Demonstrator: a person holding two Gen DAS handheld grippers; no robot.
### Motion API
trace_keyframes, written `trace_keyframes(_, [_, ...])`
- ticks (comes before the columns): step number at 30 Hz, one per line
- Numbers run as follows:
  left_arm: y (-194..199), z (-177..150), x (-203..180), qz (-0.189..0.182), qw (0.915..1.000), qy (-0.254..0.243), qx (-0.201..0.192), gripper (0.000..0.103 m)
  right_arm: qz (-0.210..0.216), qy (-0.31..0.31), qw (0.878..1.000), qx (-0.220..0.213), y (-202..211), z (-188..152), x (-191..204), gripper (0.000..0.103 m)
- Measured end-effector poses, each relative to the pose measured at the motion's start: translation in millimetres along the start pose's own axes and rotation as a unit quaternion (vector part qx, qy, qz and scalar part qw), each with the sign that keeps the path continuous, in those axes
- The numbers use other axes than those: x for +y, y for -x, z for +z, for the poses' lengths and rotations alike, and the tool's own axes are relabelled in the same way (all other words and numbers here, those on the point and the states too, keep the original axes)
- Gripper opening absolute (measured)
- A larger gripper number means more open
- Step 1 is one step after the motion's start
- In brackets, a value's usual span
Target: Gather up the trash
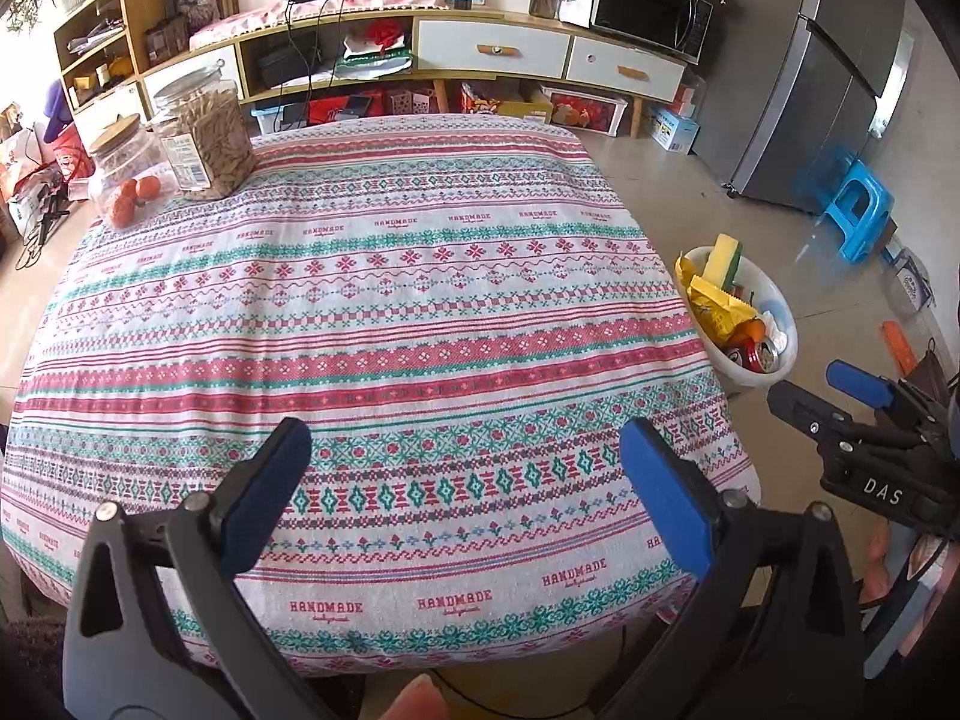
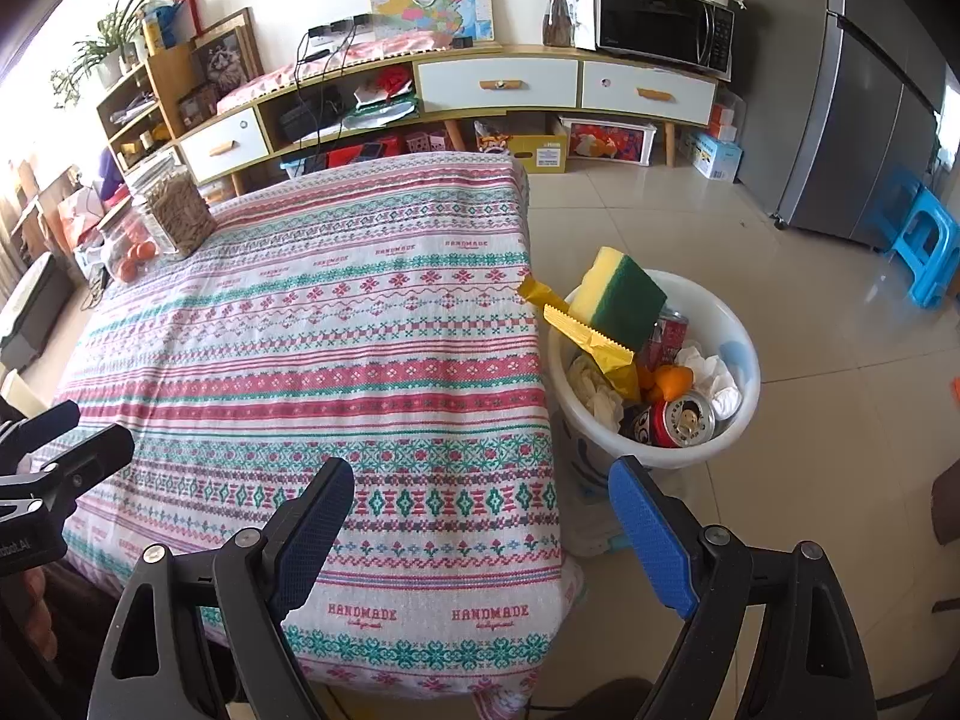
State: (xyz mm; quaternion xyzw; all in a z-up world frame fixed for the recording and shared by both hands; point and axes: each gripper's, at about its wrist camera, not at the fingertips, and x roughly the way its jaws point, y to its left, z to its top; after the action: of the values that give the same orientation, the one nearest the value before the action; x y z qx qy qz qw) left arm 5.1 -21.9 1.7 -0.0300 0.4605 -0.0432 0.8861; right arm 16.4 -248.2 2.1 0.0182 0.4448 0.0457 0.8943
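Observation:
A white bin [image 2: 744, 420] stands on the floor at the table's right edge. In it lie a yellow-green sponge [image 2: 618, 294], a yellow wrapper [image 2: 591, 342], red cans [image 2: 681, 420], orange peel and crumpled tissue. The same bin [image 1: 786, 330] shows in the left wrist view. My left gripper [image 1: 465, 480] hangs open over the near part of the patterned tablecloth [image 1: 360, 312], nothing between its blue pads. My right gripper [image 2: 480, 516] is open above the table's near right corner, short of the bin, and holds nothing. It also appears from the side, the right gripper [image 1: 840, 390], at the right.
Two glass jars [image 1: 204, 132] and oranges [image 1: 135, 195] stand at the table's far left corner. Behind is a low cabinet [image 1: 492, 51] with a microwave [image 2: 666, 21]. A grey fridge [image 2: 852, 120] and a blue stool [image 2: 927, 252] stand right. Tiled floor surrounds the bin.

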Motion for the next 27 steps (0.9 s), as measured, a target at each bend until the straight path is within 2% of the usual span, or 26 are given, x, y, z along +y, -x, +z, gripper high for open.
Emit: trace_keyframes(27, [9,0,-1,0.005,0.9998,-0.001,-0.02,0.102,-0.018,0.007,1.0,-0.02,2,1,7,0.089])
